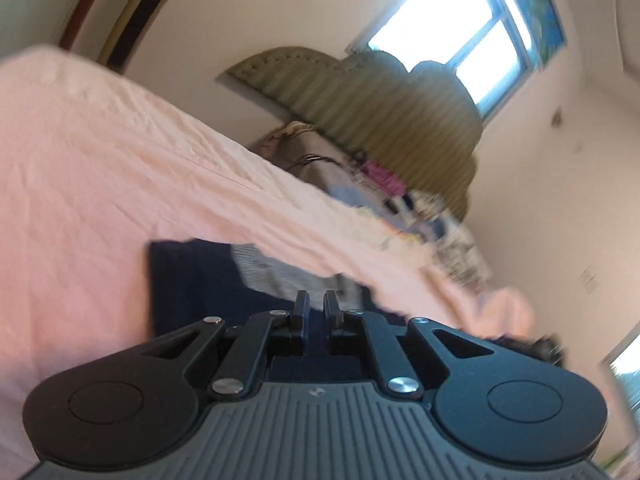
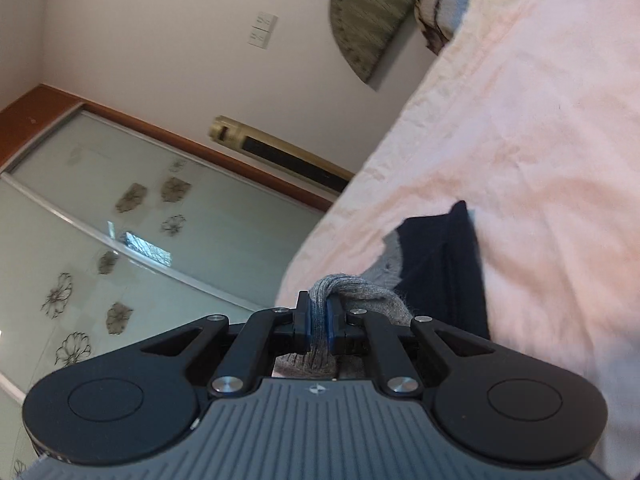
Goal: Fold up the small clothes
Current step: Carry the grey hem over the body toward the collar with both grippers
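left gripper [image 1: 316, 312] jaws sit together, seemingly pinching the navy and grey garment [image 1: 208, 280] over the pink bed [image 1: 100, 152]. right gripper [image 2: 318, 318] jaws clamp its grey knit edge. mid-fold carry; next, lay it flat and aligned.

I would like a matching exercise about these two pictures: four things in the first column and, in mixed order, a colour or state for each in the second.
Things:
1. right gripper
2. wrinkled cotton bed sheet
3. padded ribbed headboard
4. flat dark garment on the bed

Colour or state:
A. olive green
B. pale pink
C. shut on grey knitted cloth
D. navy blue

Pairs: 1-C, 2-B, 3-A, 4-D
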A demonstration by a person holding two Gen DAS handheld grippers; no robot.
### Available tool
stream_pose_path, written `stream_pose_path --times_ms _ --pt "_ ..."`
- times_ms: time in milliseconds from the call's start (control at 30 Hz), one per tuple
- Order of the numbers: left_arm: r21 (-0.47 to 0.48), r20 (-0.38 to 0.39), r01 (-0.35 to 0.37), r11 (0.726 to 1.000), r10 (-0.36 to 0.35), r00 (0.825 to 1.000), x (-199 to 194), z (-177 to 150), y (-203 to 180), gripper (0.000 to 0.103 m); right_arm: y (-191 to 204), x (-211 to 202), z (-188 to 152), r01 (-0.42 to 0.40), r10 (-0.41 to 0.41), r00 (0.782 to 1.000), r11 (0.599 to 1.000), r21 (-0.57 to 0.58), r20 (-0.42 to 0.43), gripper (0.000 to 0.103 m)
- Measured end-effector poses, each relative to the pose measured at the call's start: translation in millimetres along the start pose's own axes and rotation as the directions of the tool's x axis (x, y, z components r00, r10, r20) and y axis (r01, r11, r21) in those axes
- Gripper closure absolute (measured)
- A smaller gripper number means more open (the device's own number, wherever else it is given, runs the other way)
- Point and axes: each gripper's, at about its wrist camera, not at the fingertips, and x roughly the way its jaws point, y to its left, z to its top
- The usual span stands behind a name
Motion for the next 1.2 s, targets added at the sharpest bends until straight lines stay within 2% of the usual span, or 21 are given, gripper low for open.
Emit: stream_pose_path --times_ms 67,133,200,233,333,400,533,667,733,767,800,900,967,1100,1133,1200 --pt "0.058 -0.036 0.009 0.998 -0.007 0.999 -7.2 -9.1 -3.6 0.091 -2.9 3.1 -5.9 0.028 -0.029 0.999 0.999 -0.029 -0.027 0.089" --pt "0.093 -0.057 0.019 0.995 -0.014 0.998 -18.7 -24.1 -3.2 0.075 -6.8 -3.5 -14.3 0.013 -0.014 0.999 0.999 -0.029 -0.037 0.089" --pt "0.147 -0.100 0.003 0.989 0.012 0.995 -24.8 -41.9 -3.8 0.018 -9.9 -16.7 -22.5 0.005 -0.006 1.000 0.999 -0.033 -0.031 0.089" --pt "0.182 -0.108 -0.010 0.983 0.030 0.994 -26.9 -51.6 -6.0 0.014 -10.9 -23.1 -25.1 0.005 -0.006 1.000 1.000 -0.029 -0.026 0.089" --pt "0.336 -0.124 -0.053 0.941 0.100 0.987 -27.1 -76.0 -21.8 0.015 -9.1 -45.1 -32.8 -0.010 0.010 1.000 1.000 -0.021 -0.007 0.089" --pt "0.377 -0.135 -0.081 0.923 0.142 0.981 -19.8 -84.0 -26.3 0.015 -5.3 -53.6 -39.6 -0.006 0.005 1.000 1.000 -0.030 -0.012 0.089" --pt "0.339 -0.215 -0.069 0.938 0.149 0.965 3.2 -87.6 -16.8 0.016 2.3 -62.7 -49.6 0.007 -0.008 1.000 0.999 -0.053 -0.021 0.089" --pt "0.298 -0.243 -0.090 0.950 0.166 0.956 19.5 -83.7 -5.7 0.016 4.6 -68.0 -51.8 0.004 -0.005 1.000 0.999 -0.051 -0.016 0.089" --pt "0.264 -0.246 -0.083 0.961 0.150 0.957 21.0 -79.7 -2.9 0.027 5.3 -69.0 -52.7 0.004 -0.005 1.000 0.999 -0.052 -0.017 0.089" --pt "0.262 -0.251 -0.092 0.961 0.160 0.955 20.8 -78.2 -2.4 0.052 5.3 -69.3 -53.1 0.006 -0.007 1.000 0.999 -0.050 -0.017 0.089" --pt "0.261 -0.255 -0.114 0.959 0.182 0.950 22.4 -76.3 -1.7 0.072 5.4 -69.8 -53.3 0.007 -0.008 1.000 0.999 -0.049 -0.016 0.089" --pt "0.252 -0.260 -0.132 0.959 0.199 0.945 15.2 -74.8 3.9 0.091 5.6 -71.8 -54.0 0.003 -0.004 1.000 0.999 -0.045 -0.012 0.089" --pt "0.263 -0.240 -0.142 0.954 0.207 0.948 5.7 -74.9 -0.3 0.096 6.3 -73.2 -54.8 -0.002 0.002 1.000 0.999 -0.039 -0.007 0.089" --pt "0.255 -0.179 -0.107 0.961 0.156 0.972 -19.2 -69.2 -12.5 0.097 11.2 -77.9 -55.2 -0.016 0.017 1.000 0.999 -0.047 0.003 0.089" --pt "0.245 -0.178 -0.089 0.965 0.135 0.975 -22.6 -66.7 -14.2 0.097 12.7 -79.6 -54.3 -0.023 0.023 1.000 0.999 -0.049 0.007 0.089" --pt "0.229 -0.151 -0.097 0.969 0.134 0.979 -27.4 -60.3 -17.6 0.097 16.1 -81.4 -52.4 -0.033 0.034 0.999 0.998 -0.058 0.010 0.089"
